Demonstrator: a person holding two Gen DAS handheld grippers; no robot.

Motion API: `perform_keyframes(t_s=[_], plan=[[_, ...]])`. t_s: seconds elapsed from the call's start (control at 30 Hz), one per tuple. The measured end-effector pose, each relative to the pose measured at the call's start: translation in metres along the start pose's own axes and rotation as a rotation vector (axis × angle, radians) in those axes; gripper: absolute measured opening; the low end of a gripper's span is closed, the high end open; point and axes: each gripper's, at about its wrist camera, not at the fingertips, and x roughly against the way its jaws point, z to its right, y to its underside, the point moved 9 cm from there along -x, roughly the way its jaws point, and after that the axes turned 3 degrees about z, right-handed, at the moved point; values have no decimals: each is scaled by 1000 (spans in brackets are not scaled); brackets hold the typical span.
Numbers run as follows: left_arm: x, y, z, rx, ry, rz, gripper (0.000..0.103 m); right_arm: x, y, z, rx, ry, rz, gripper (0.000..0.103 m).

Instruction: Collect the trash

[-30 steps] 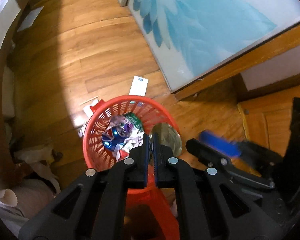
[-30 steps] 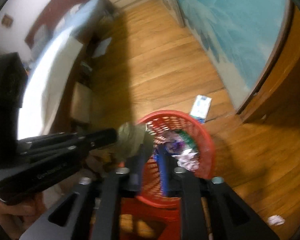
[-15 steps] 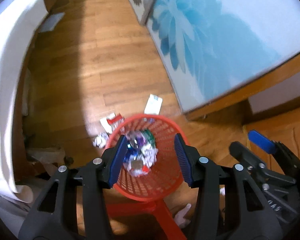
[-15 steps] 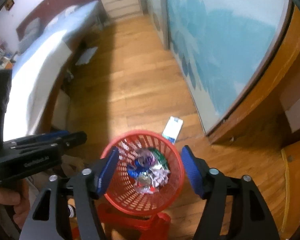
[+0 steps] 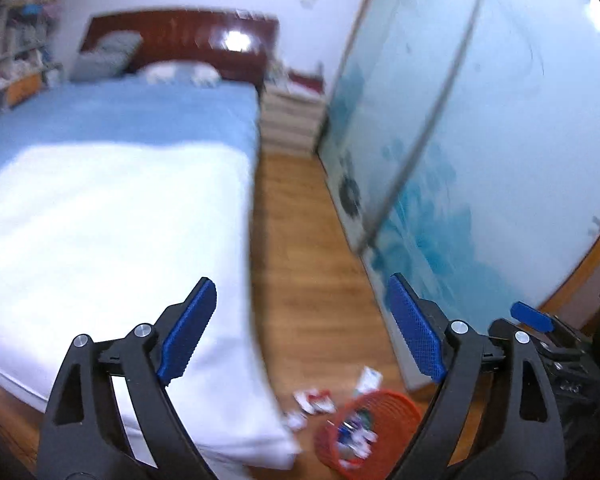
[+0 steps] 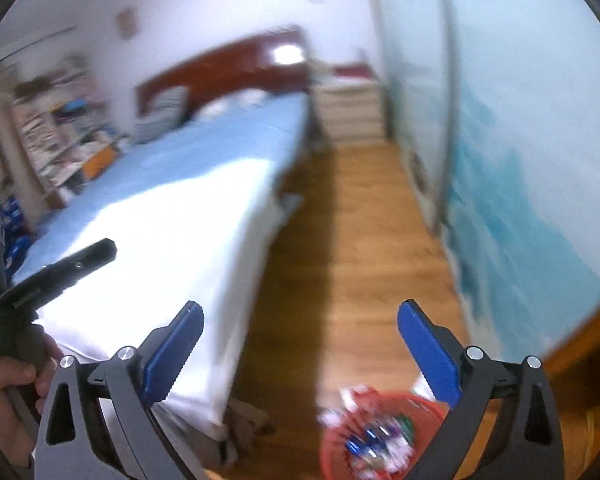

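Both the left gripper [image 5: 302, 332] and right gripper [image 6: 300, 350] are opening, nothing between. Next, go for the wrappers [image 5: 314, 400] at ten o'clock of the red basket [image 5: 396, 408]; descend slowly.

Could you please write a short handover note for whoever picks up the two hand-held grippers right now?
Left hand-held gripper: jaws opening wide, nothing between them.
Right hand-held gripper: jaws opening wide, also empty.
Red basket stands on the wooden floor between the bed and the blue sliding door, with crumpled trash already inside.
Left to do: loose scraps and a white carton lie on the floor beside the basket; pick them up and drop them in. The pictures are blurred, so check for smaller bits.
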Motion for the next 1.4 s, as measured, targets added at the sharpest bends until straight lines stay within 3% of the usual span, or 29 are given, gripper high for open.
perform_keyframes(t_s=[0.27,0.37,0.47,0.63,0.7,0.77,1.03,1.4], plan=[[91,-35,-142,6,-137,223,97,-24,-37,-180,113,-23,165,96],[107,-34,-186,9,-197,262,97,-36,-32,-233,126,-18,172,96],[109,-25,-214,-4,-230,244,97,-45,-17,-277,124,-17,178,96],[95,1,-253,32,-204,202,97,-75,29,-332,233,15,158,96],[88,14,-273,92,-225,171,97,-87,48,-341,278,49,156,96],[82,24,-281,108,-260,137,97,-100,61,-348,290,86,89,96],[65,26,-299,171,-228,137,97,-103,65,-367,284,65,133,96],[54,45,-296,172,-192,82,97,-99,65,-354,284,54,144,96]])
